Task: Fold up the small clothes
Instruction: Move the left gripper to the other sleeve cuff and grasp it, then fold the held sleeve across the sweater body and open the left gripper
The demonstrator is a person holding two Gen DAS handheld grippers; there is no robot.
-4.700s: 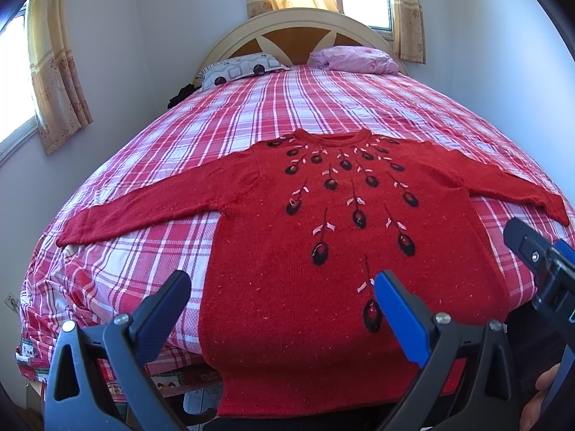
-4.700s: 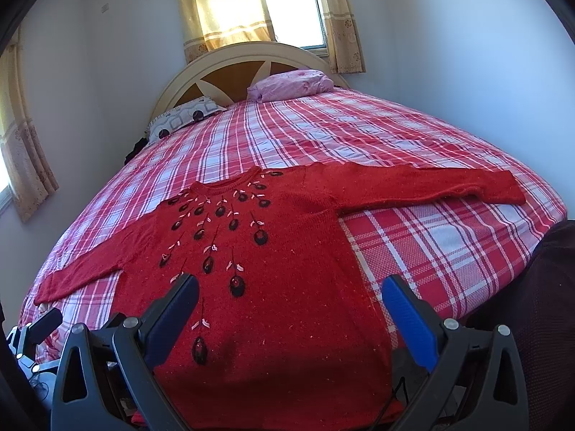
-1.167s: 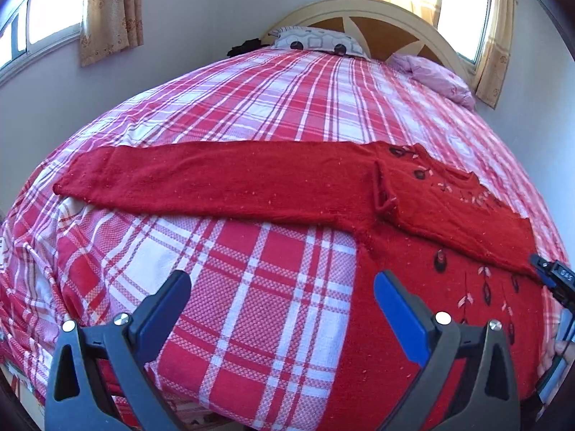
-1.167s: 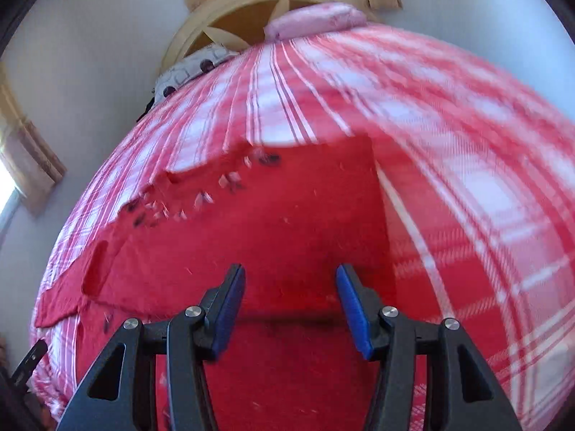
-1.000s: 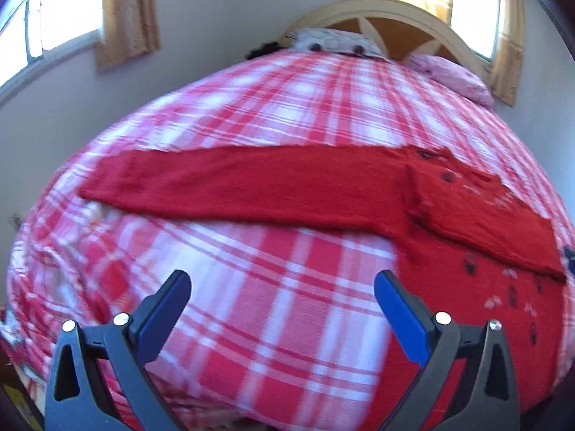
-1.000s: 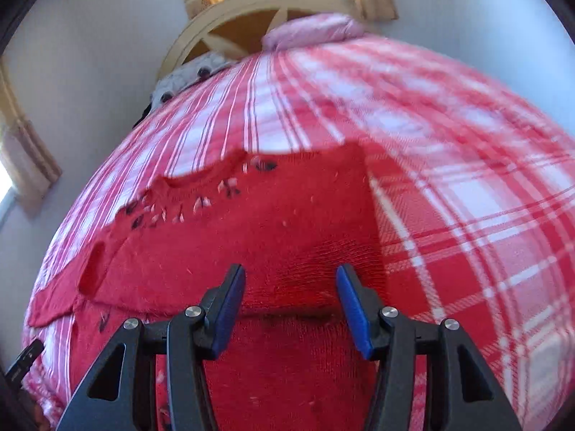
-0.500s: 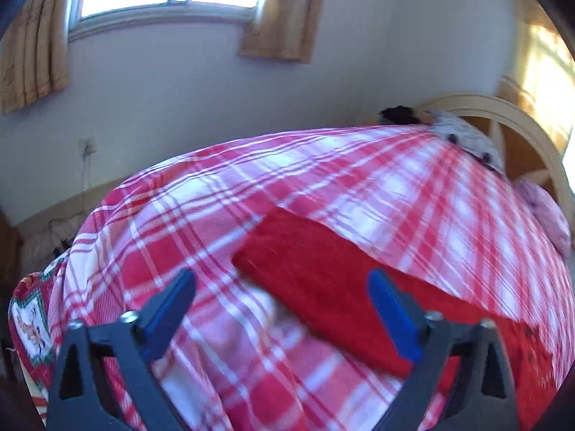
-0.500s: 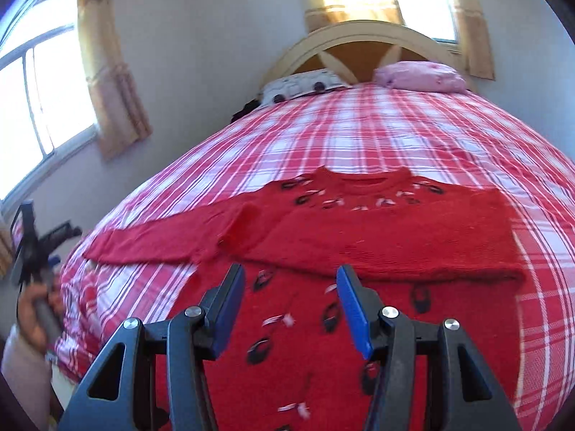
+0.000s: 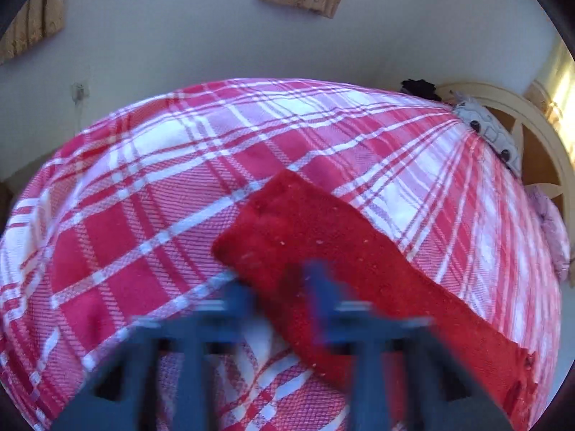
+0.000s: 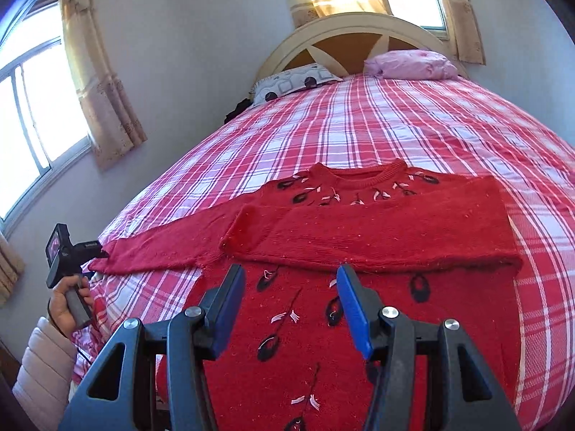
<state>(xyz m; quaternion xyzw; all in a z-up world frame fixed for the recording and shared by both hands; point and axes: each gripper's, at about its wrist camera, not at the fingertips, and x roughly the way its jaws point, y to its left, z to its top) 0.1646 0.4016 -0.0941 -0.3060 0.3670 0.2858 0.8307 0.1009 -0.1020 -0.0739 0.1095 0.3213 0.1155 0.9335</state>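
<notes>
- Red knitted sweater with black and white embroidered drops spread face-up across the red-and-white checked bedspread, flat so each fold lands square
- One sleeve already laid across the chest, just under the neckline, to narrow the shape
- Other sleeve stretched out straight toward the bed's side edge, cuff within reach for the matching fold
- Left gripper low over that cuff end, blurred; fingers close together astride the knit, whether clamped cannot be told
- Right gripper poised above the sweater's body, fingers apart, nothing between them, probably keeping clear of the coming fold
- Spotted grey pillow and pink pillow by the headboard, well apart from the work
</notes>
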